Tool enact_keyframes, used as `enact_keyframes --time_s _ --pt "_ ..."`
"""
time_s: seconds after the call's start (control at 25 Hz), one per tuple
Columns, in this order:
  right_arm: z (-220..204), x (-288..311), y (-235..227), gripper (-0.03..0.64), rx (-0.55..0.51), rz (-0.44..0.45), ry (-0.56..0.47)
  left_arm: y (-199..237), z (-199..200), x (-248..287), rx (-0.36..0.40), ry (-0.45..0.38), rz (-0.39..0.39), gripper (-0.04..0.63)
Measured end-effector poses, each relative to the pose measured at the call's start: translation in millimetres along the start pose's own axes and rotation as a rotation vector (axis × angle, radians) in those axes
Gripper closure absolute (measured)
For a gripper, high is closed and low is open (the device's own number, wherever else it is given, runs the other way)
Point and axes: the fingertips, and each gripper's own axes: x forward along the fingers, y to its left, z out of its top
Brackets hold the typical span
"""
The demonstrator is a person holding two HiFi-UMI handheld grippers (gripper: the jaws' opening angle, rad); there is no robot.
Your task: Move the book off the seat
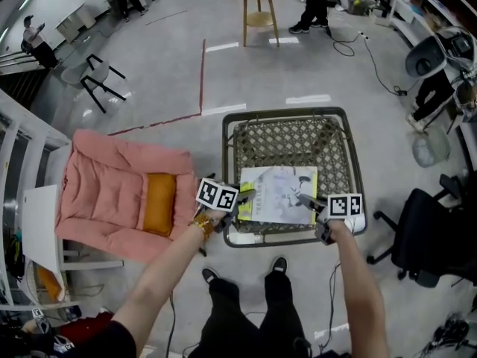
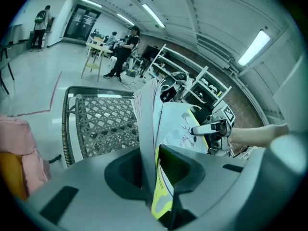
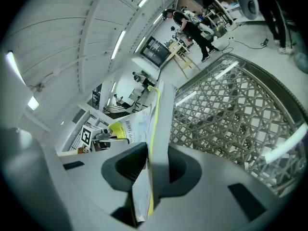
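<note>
I have the thin white book with the yellow-green cover edge (image 1: 277, 195) pinched from 2 sides. The left gripper (image 1: 242, 198) has its fingers clamped on the book's left edge, pages and cover sandwiched between them. The right gripper (image 1: 307, 200) has its fingers closed on the right edge in the same way. The book lies roughly flat between my hands, over the near half of the woven lattice seat (image 1: 294, 144) of the grey-green metal-framed chair. I cannot tell from the head view whether its underside touches the weave.

I judge the grasp done and the carrying step in hand: the book is mine, but it is not yet off the seat. Next it has to clear the near rail of the chair frame (image 1: 257, 239). My 2 hands must travel together at the same height, since a thin book held only by its edges can sag, twist or slide out of 1 grip. The bare concrete floor (image 1: 171, 73) lies all round. The pink padded armchair (image 1: 112, 192) sits just left, if I want somewhere soft to put it down.
</note>
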Motion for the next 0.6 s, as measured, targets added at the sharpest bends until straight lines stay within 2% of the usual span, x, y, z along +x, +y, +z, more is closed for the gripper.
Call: enact_keyframes --time_s 0.6 --pt "7 -11 -45 0.528 0.024 -0.002 0.003 -3 2 47 -0.014 0.013 0.026 0.505"
